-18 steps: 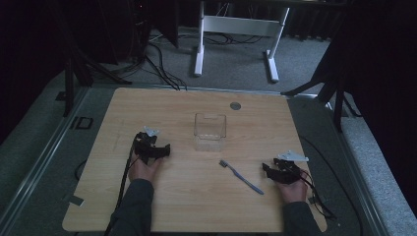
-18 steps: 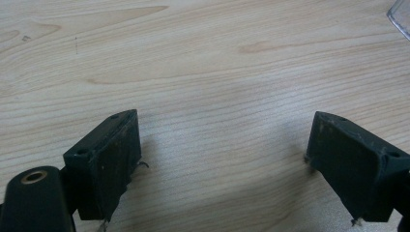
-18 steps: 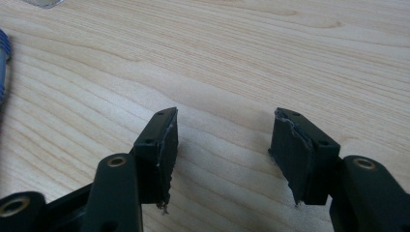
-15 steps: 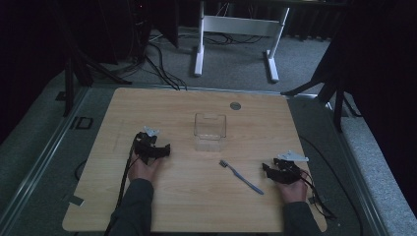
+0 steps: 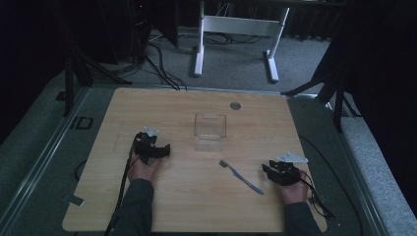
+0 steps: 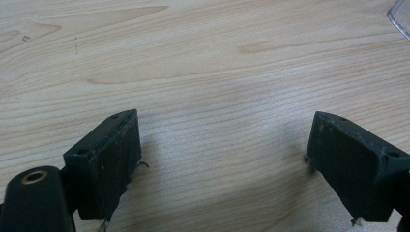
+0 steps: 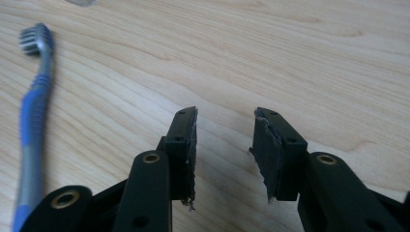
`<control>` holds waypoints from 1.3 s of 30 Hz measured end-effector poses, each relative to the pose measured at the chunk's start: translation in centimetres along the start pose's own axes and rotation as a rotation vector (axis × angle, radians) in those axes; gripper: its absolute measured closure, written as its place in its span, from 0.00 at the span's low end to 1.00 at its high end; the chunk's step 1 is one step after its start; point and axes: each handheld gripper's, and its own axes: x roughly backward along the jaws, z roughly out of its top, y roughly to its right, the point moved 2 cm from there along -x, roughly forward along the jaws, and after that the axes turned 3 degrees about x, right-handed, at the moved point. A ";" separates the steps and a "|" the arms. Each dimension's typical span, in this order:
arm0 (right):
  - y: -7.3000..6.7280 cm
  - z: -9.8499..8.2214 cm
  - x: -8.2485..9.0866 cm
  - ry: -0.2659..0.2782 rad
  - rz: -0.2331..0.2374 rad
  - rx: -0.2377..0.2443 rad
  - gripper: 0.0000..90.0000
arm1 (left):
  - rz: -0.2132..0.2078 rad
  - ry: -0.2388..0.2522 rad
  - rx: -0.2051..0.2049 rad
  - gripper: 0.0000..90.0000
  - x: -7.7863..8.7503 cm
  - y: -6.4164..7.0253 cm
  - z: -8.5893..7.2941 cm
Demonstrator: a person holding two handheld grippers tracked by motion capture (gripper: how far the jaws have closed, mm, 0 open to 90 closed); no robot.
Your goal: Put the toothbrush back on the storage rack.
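A blue and grey toothbrush lies flat on the wooden table, bristle end toward the clear box. In the right gripper view the toothbrush lies to the left of the jaws, apart from them. My right gripper rests low by the table's right front, open with only bare wood between its jaws. My left gripper sits at the left of the table, its jaws spread wide over bare wood. A clear plastic box stands in the middle of the table between the two grippers.
A small grey disc lies near the table's far edge. A corner of the clear box shows at the top right of the left gripper view. Black cables trail from both grippers. A white stand and dark tripods stand on the floor beyond.
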 end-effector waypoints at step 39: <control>-2.8 5.6 4.9 0.096 -0.012 0.141 0.73 | 0.002 -0.001 0.001 0.14 0.0 0.0 0.0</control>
